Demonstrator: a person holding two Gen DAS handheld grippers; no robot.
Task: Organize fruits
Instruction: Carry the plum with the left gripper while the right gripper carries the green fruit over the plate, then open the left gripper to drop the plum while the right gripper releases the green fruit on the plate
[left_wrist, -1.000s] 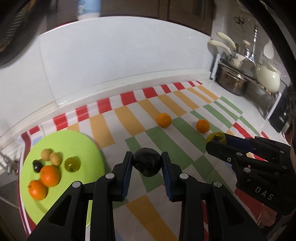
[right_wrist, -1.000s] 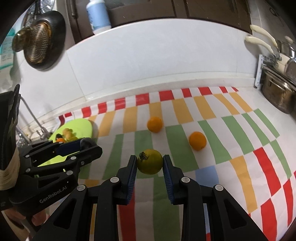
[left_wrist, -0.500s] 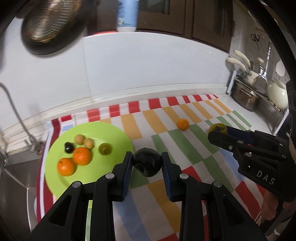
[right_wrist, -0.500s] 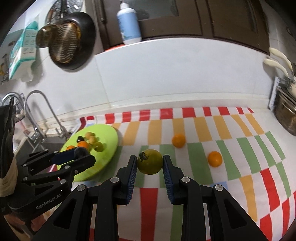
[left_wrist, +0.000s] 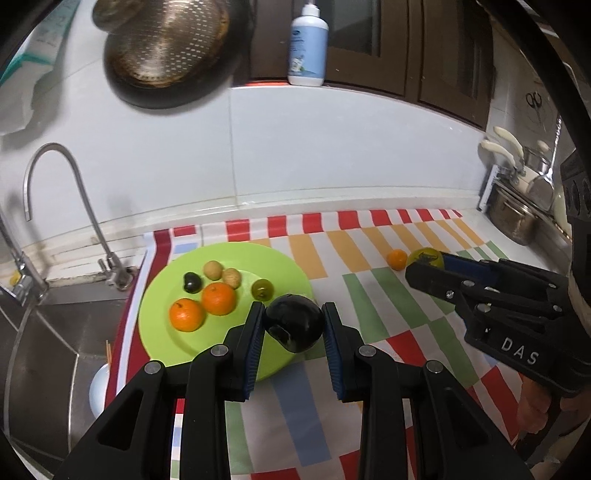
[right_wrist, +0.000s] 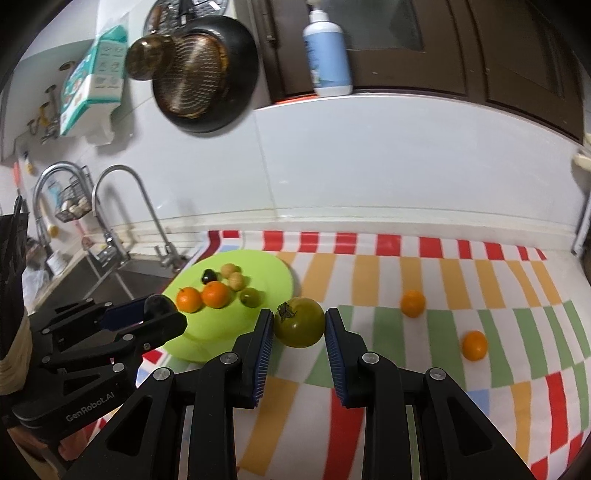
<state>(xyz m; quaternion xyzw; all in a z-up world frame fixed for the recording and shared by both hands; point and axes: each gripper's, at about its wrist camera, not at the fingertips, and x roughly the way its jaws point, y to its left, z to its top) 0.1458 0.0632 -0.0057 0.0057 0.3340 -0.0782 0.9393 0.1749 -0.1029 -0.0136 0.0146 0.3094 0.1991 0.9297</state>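
My left gripper (left_wrist: 294, 325) is shut on a black plum (left_wrist: 294, 326), held over the near right edge of the green plate (left_wrist: 166, 288). The plate holds two oranges (left_wrist: 186, 314), two small tan fruits (left_wrist: 213, 269), a small black fruit (left_wrist: 192, 283) and a green fruit (left_wrist: 262, 288). My right gripper (right_wrist: 299, 326) is shut on a green tomato (right_wrist: 299, 323), just right of the plate (right_wrist: 273, 273). Two small oranges (right_wrist: 412, 303) (right_wrist: 474, 345) lie on the striped cloth (right_wrist: 369, 332) to the right. The left gripper (right_wrist: 159, 312) also shows in the right wrist view.
A sink (left_wrist: 33, 339) with a tap (left_wrist: 74, 206) lies left of the plate. Pots (left_wrist: 513, 218) stand at the far right. A pan (right_wrist: 199, 74) hangs on the wall, with a bottle (right_wrist: 327, 51) on the ledge above.
Both grippers have risen and moved left toward the plate, each still holding its fruit. The plum now hangs over the plate's near edge.
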